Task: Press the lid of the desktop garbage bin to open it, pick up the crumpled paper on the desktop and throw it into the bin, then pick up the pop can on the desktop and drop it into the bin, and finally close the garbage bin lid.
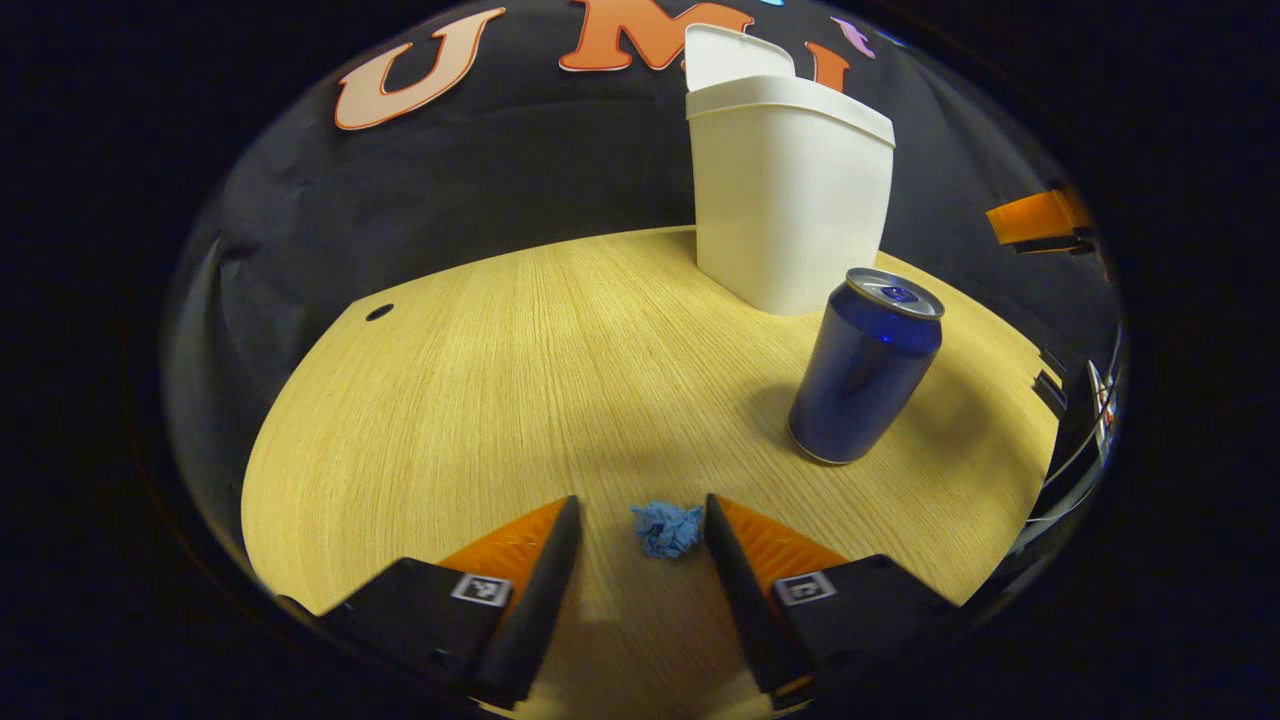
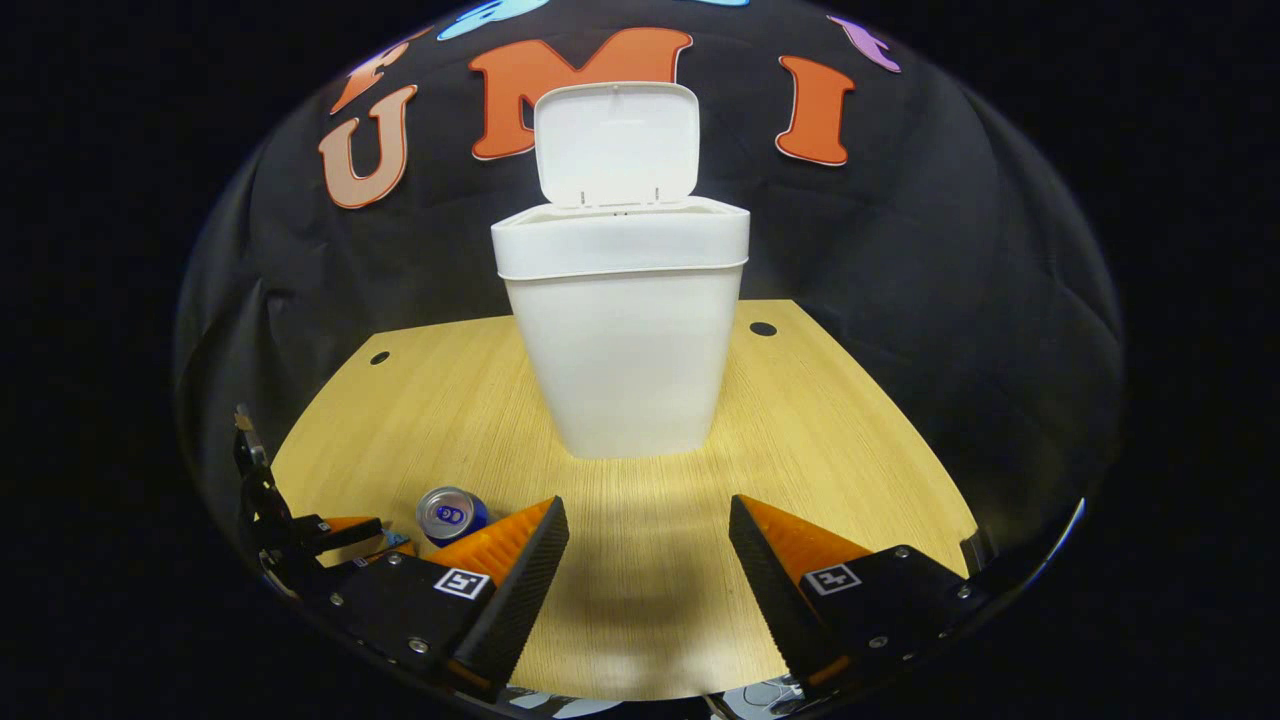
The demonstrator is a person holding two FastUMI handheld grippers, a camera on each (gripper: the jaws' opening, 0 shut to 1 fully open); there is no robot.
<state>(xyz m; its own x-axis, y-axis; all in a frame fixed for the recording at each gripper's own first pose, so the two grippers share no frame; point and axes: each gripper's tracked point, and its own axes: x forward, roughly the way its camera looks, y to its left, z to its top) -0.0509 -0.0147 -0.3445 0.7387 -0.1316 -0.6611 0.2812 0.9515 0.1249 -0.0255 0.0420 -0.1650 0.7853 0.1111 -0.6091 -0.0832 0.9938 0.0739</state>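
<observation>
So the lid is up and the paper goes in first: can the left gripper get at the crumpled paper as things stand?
Probably yes: the left gripper is open, the crumpled paper lies between its fingers, and the pop can stands apart.

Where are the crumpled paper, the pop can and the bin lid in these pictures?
crumpled paper [image 1: 667,528], left gripper view, middle of the wad.
pop can [image 1: 862,380], left gripper view, side wall.
bin lid [image 2: 616,144], right gripper view, inner face, raised open.

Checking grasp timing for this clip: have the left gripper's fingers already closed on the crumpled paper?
No. The left gripper is open, its fingers standing apart on either side of the crumpled paper, which lies on the desktop.
</observation>
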